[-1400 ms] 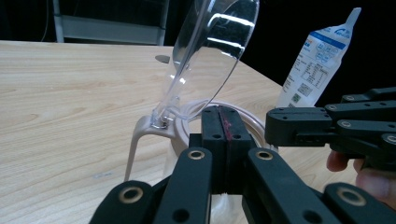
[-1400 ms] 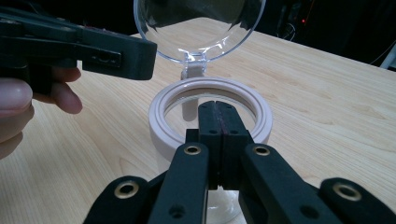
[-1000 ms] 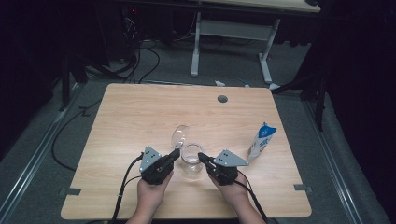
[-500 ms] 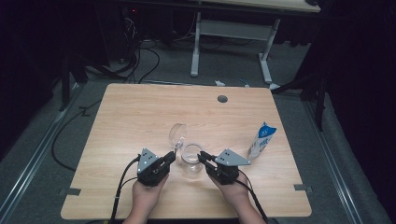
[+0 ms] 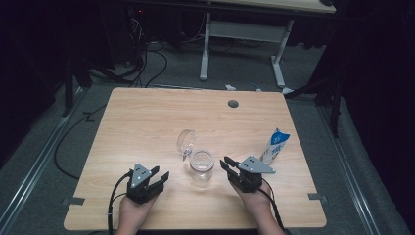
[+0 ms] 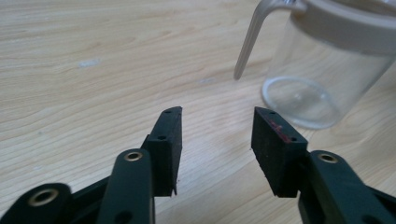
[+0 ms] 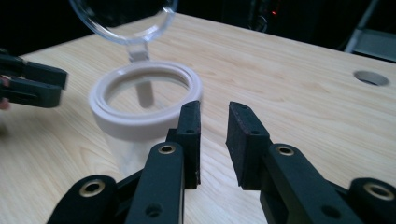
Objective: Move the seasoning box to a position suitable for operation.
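Observation:
A clear jar point(image 5: 201, 166) with a pale rim stands at the middle front of the wooden table point(image 5: 147, 117). Its hinged clear lid point(image 5: 186, 142) is tipped up and open behind it. My left gripper point(image 5: 161, 172) sits a short way left of the jar; its jaws have just been opening and stand open with nothing between them point(image 6: 217, 114), the jar point(image 6: 322, 70) off to its upper right. My right gripper point(image 5: 226, 164) is just right of the jar; its jaws have just been opening too, and a small empty gap shows point(image 7: 214, 109) beside the jar point(image 7: 144, 107) and lid point(image 7: 123, 14).
A blue and white carton point(image 5: 275, 146) stands upright at the right, just beyond my right gripper. A round cable hole point(image 5: 233, 104) lies at the table's far side. Metal desk legs point(image 5: 205, 44) and cables point(image 5: 147, 63) are on the floor beyond.
Both grippers were shut close against the jar; now both are open. The left one has drawn back to the left and lower, the right one slightly to the right. The jar stays put.

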